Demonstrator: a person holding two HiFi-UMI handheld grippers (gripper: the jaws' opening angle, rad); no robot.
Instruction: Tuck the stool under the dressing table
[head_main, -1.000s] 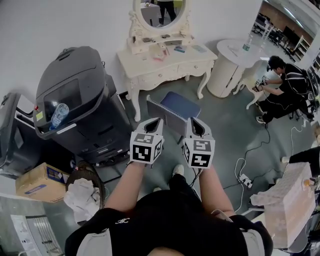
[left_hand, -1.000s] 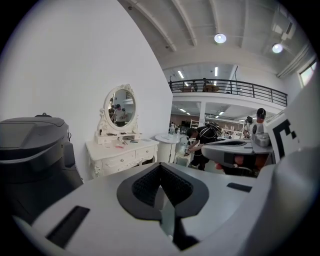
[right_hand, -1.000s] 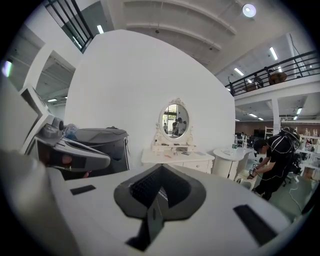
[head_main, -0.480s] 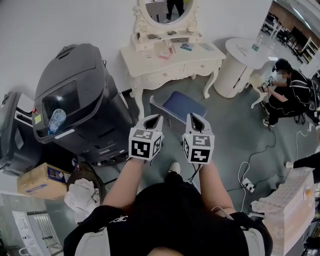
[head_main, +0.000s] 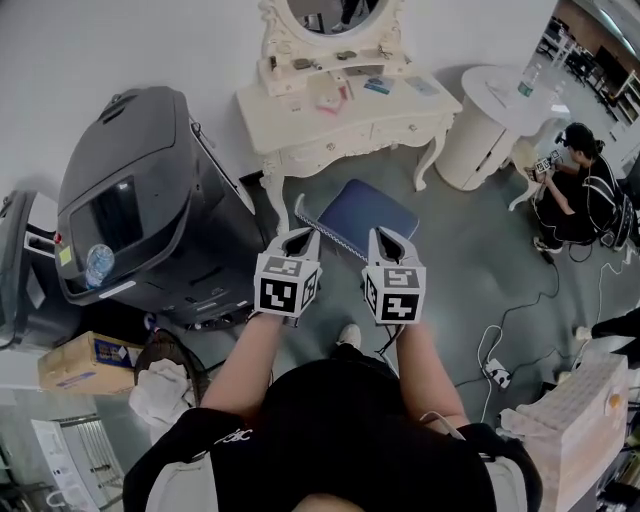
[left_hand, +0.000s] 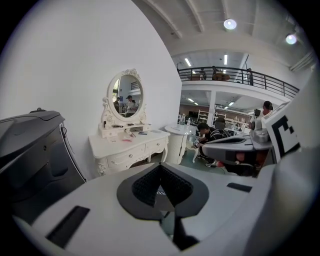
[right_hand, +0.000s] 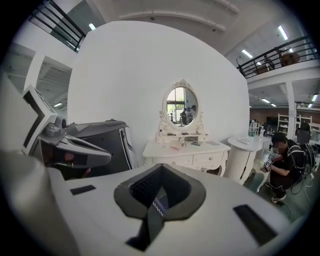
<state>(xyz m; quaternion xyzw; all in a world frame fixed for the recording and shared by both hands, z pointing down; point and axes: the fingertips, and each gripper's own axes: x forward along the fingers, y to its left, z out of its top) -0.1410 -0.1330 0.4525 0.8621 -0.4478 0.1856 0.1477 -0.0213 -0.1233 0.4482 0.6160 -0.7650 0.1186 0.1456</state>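
The stool (head_main: 368, 212), with a blue cushion and a pale frame, stands on the grey floor just in front of the cream dressing table (head_main: 345, 112) with its oval mirror. My left gripper (head_main: 300, 238) and right gripper (head_main: 388, 238) are side by side at the stool's near edge, both shut with nothing between the jaws. Whether they touch the stool I cannot tell. In the left gripper view the shut left gripper (left_hand: 161, 192) points toward the dressing table (left_hand: 129, 149). The right gripper view shows the shut right gripper (right_hand: 159, 202) below the dressing table (right_hand: 186, 149).
A large dark grey machine (head_main: 140, 210) stands close on the left of the dressing table. A round white table (head_main: 497, 118) and a seated person (head_main: 590, 190) are at the right. Cables and a power strip (head_main: 490, 370) lie on the floor; a cardboard box (head_main: 85, 360) sits at lower left.
Both grippers have moved forward and a little down toward the stool and dressing table, which now sit closer in view. The jaws stay shut.
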